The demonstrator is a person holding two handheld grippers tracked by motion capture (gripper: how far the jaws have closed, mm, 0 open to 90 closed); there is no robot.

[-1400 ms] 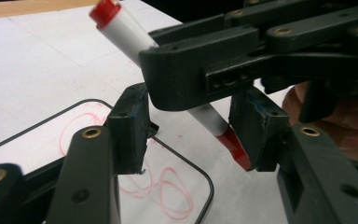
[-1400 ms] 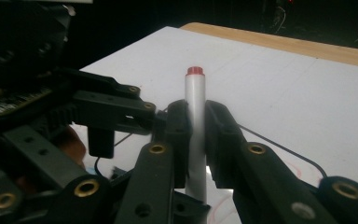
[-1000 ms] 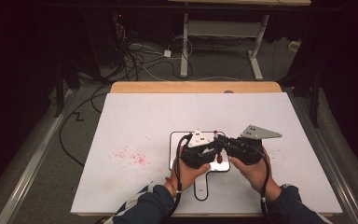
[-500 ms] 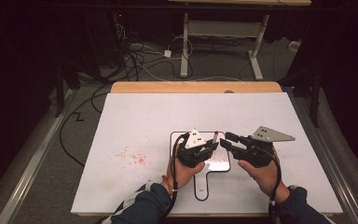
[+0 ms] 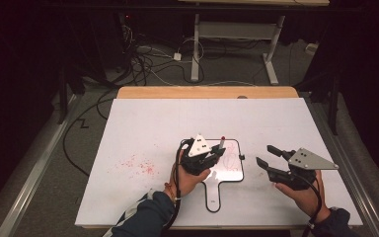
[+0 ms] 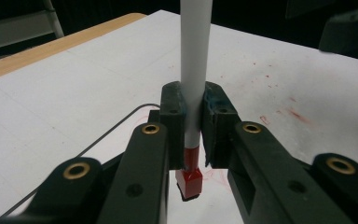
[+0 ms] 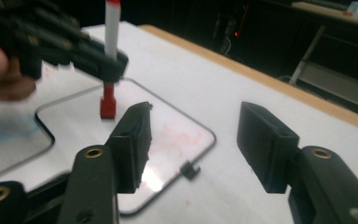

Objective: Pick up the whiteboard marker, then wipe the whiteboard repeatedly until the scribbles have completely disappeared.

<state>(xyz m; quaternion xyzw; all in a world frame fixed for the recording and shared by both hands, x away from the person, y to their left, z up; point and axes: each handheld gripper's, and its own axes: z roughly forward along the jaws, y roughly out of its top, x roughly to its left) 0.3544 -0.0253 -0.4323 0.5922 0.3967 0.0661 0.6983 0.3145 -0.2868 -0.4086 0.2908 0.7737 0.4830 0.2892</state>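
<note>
Marker [image 6: 196, 70] top cut off by the upper edge in the left gripper view; its tip [image 6: 189, 181] hidden under the red cap, contact with the board [image 5: 229, 163] not clear. Red scribbles on the board too faint to read. Left hand [image 7: 2, 65] blurred and cut by the frame edge in the right gripper view. Left gripper [image 5: 206, 157] covers part of the board from above. Right gripper [image 7: 191, 140] bases run off the bottom edge. Both forearms cut at the bottom in the high view. Small clip [image 7: 189, 170] on the board rim too small to identify. Background dark, cables [image 5: 148, 64] barely legible.
</note>
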